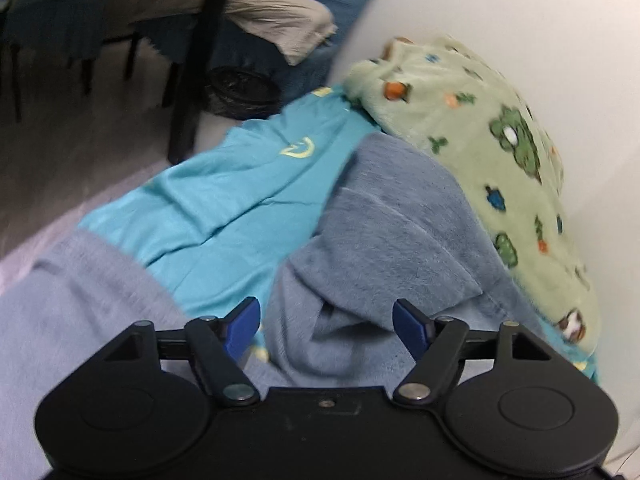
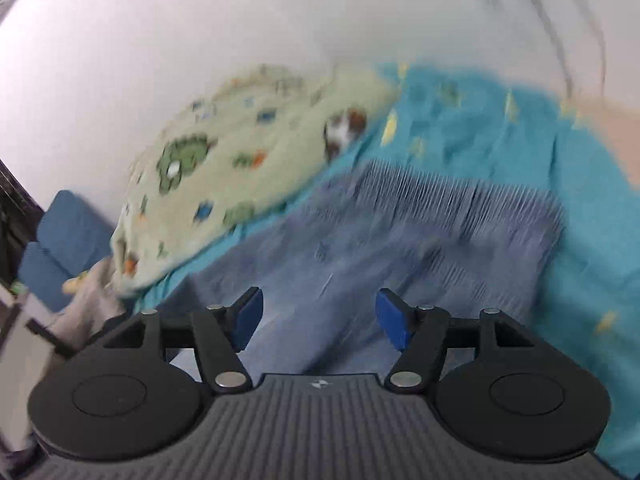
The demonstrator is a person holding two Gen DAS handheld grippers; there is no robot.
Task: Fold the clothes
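A grey-blue fleece garment [image 1: 392, 232] lies rumpled on a turquoise sheet [image 1: 224, 208]. My left gripper [image 1: 326, 320] is open just above a fold of it, holding nothing. In the right wrist view the same garment [image 2: 420, 240] is spread flat with a ribbed hem at its far edge, blurred by motion. My right gripper [image 2: 320, 312] is open over its near part and empty. A pale green fleece piece with a frog print [image 1: 492, 140] lies bunched against the wall beyond it; it also shows in the right wrist view [image 2: 224, 168].
A white wall [image 1: 520, 20] runs close behind the clothes. To the left are a dark table leg [image 1: 200, 64], a black round object [image 1: 240, 92] on the floor and a beige cloth [image 1: 280, 20] on blue seating. Skin-coloured blur [image 2: 616, 136] shows at the right edge.
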